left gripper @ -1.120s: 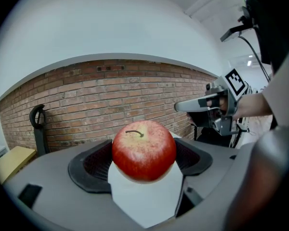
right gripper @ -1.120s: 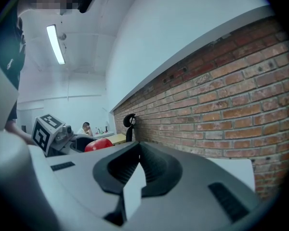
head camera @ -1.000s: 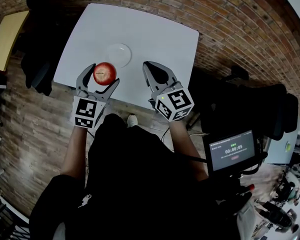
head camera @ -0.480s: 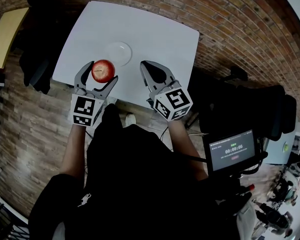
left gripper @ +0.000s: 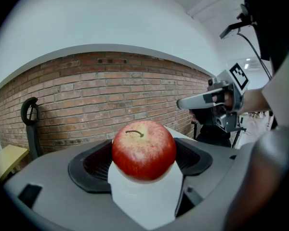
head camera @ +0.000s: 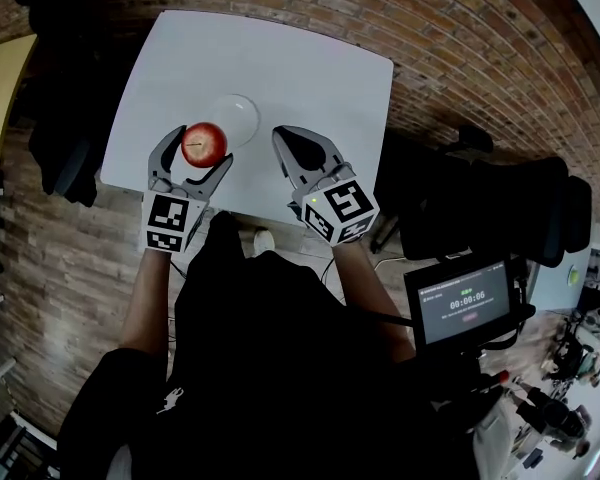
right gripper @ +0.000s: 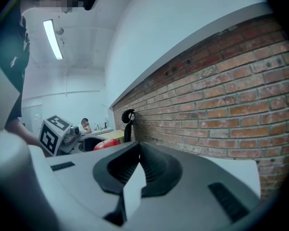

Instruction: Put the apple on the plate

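Note:
A red apple sits between the jaws of my left gripper, which is shut on it over the near part of the white table. In the left gripper view the apple fills the gap between the dark pads, stem up. A white plate lies just beyond the apple, its near edge hidden by the fruit. My right gripper hovers to the right of the plate, jaws shut and empty. In the right gripper view its tips meet, with the apple beyond at left.
The table stands on a brick-patterned floor against a brick wall. A black office chair is at the right and another at the left. A small monitor is at lower right, a yellow desk far left.
Both grippers have moved forward over the table. The apple in the left gripper now overlaps the plate's near edge; the right gripper has drifted slightly left.

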### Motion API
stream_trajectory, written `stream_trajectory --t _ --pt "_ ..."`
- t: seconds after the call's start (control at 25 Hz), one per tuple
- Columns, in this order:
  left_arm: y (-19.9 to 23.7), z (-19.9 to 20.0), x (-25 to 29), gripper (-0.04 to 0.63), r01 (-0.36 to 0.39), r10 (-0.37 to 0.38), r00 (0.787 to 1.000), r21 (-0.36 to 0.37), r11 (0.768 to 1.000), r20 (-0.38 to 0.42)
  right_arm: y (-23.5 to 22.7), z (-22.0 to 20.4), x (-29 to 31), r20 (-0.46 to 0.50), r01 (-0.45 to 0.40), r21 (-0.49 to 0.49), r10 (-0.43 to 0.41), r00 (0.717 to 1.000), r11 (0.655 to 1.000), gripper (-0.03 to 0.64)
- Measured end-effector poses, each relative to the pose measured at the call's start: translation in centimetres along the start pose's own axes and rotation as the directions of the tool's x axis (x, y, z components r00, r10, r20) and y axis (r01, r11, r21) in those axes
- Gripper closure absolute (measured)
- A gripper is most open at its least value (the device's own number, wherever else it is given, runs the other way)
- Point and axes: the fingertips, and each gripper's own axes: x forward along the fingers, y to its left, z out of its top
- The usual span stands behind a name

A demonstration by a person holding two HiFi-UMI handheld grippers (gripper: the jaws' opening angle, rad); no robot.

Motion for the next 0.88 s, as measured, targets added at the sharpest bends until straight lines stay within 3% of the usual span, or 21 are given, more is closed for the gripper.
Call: stream_trajectory --t 0.56,0.88 --pt "3.0 -2.7 5.4 0.192 0.108 -0.107 0.992 0.002 0.994 -0.063 -1.6 -1.3 5.2 -0.056 0.032 0.021 -0.031 0.998 0.999 0.612" --pt "3.4 -4.1 7.6 0.192 0.138 -0.137 0.988 0.009 0.990 -0.078 -2.5 -2.9 6.3 -0.147 0.051 0.031 -0.046 0.988 0.998 0.612"
